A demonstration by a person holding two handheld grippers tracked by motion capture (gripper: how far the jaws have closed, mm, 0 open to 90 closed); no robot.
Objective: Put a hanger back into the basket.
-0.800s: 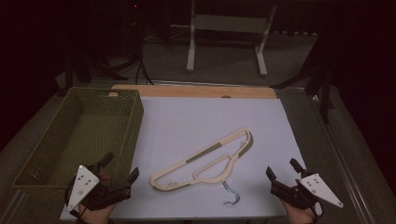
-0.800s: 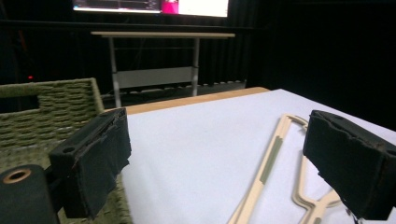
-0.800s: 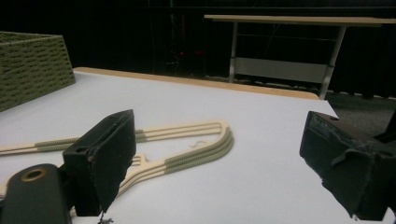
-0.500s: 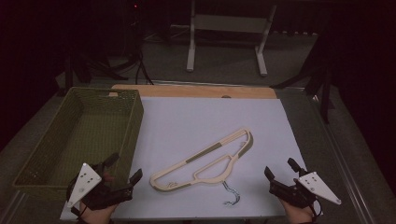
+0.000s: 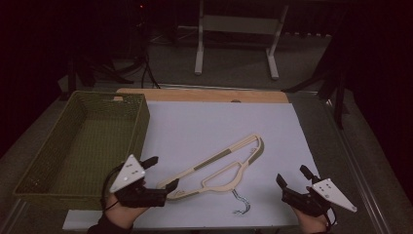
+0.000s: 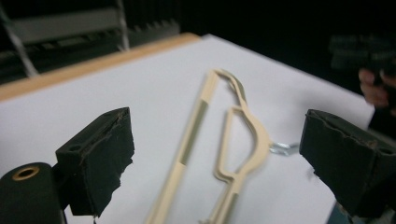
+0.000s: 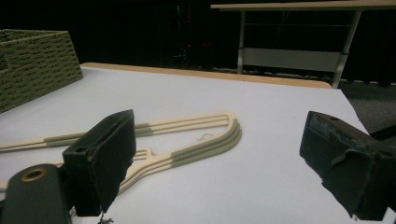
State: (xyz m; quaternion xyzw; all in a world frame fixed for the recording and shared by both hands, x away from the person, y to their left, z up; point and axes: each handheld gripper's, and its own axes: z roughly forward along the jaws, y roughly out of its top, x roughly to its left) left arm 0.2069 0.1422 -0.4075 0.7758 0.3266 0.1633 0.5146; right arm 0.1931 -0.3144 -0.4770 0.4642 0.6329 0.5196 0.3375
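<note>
A green woven rectangular basket (image 5: 80,139) sits at the left of the white-topped counter (image 5: 204,126). Just beside it, the left tool (image 5: 163,173) stands wide, its jaws on either side of the near end of the cream plastic clothes hanger (image 5: 219,163), which lies flat mid-counter, metal hook (image 5: 241,202) toward the person. The right tool (image 5: 292,176) gapes wide, holding nothing, apart from the hanger.

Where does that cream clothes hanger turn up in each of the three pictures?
High view: the hanger lies on the white sheet, lower middle, between the two claws.
Left gripper view: it runs up the centre, between the open black jaws.
Right gripper view: it lies low and left of centre.
Shared landmark: the wooden edge strip at the sheet's far side.
</note>
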